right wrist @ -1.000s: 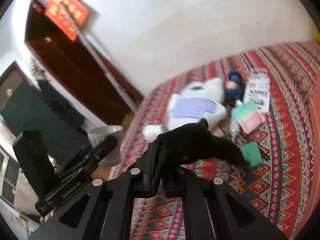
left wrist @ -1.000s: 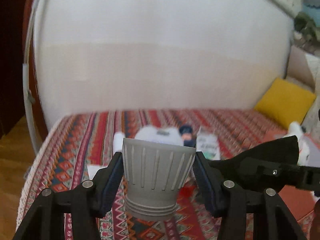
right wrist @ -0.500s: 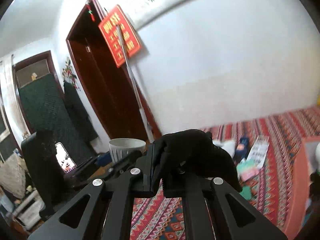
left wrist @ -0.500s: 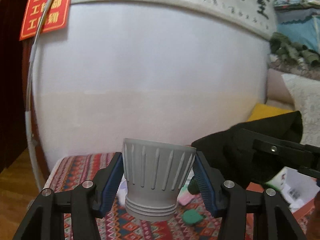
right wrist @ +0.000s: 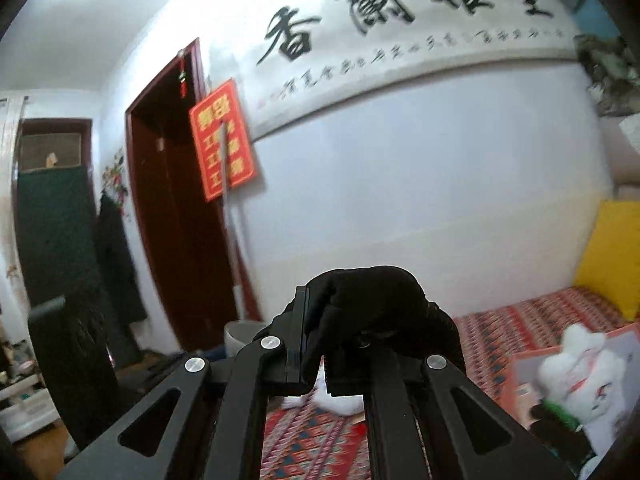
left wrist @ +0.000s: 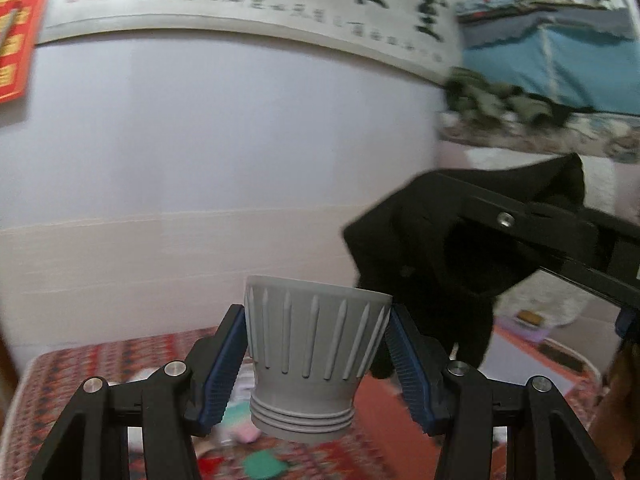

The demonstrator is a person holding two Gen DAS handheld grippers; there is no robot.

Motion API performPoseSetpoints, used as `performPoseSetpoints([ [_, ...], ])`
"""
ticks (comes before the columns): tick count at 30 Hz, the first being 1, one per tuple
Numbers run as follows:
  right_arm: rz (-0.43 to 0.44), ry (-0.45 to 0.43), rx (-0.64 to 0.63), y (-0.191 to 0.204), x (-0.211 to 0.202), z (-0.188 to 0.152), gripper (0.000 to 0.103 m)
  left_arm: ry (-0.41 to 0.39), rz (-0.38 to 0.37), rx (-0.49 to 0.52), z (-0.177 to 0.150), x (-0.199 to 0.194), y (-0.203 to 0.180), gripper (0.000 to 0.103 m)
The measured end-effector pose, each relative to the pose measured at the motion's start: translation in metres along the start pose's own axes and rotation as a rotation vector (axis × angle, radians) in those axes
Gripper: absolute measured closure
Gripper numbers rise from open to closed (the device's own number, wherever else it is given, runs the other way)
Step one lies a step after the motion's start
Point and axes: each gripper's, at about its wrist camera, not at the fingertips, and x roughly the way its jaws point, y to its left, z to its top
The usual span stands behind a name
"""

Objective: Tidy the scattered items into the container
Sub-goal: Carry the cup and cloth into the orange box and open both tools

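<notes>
My left gripper [left wrist: 316, 356] is shut on a grey ribbed cup [left wrist: 312, 360], held upright high above the patterned bed [left wrist: 92, 364]. My right gripper [right wrist: 316, 364] is shut on a black cloth [right wrist: 372, 304] that drapes over its fingers; it also shows in the left wrist view [left wrist: 448, 264], to the right of the cup. An orange box [right wrist: 516, 376] lies at the right with a white plush cat [right wrist: 580, 372] inside. A green item [left wrist: 264, 466] and a pink item [left wrist: 246, 434] lie on the bed below the cup.
A white wall with a calligraphy scroll [right wrist: 400, 20] is ahead. A dark wooden door [right wrist: 176, 220] and a red poster [right wrist: 222, 140] are at the left. A yellow cushion [right wrist: 612, 256] sits at the bed's far right. A white plush [right wrist: 336, 400] lies under the right gripper.
Both grippers have risen and tilted upward with their loads; the bed has dropped low in both views and the wall scroll has come into sight.
</notes>
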Motion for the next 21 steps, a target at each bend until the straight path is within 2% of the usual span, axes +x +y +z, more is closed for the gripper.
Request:
performPoseSetpoints([
  [5, -0.101, -0.053, 0.010, -0.037, -0.035, 0.012, 0.097, -0.016, -0.113, 0.009, 0.008, 0.034, -0.056, 0.043],
  [10, -0.247, -0.093, 0.029, -0.089, -0.063, 0.017, 0.097, 0.039, -0.186, -0.011, 0.007, 0.078, -0.097, 0.043],
  [14, -0.334, -0.080, 0.088, -0.139, -0.072, 0.015, 0.097, 0.118, -0.219, -0.022, -0.010, 0.117, -0.118, 0.043],
  [19, -0.411, 0.005, 0.196, -0.206, -0.067, 0.003, 0.097, 0.276, -0.235, -0.038, -0.047, 0.168, -0.132, 0.042],
  [20, -0.411, 0.020, 0.225, -0.218, -0.064, -0.001, 0.097, 0.318, -0.242, -0.039, -0.056, 0.177, -0.134, 0.036],
  [21, -0.411, 0.039, 0.253, -0.228, -0.060, -0.006, 0.092, 0.353, -0.249, -0.045, -0.063, 0.185, -0.134, 0.023],
])
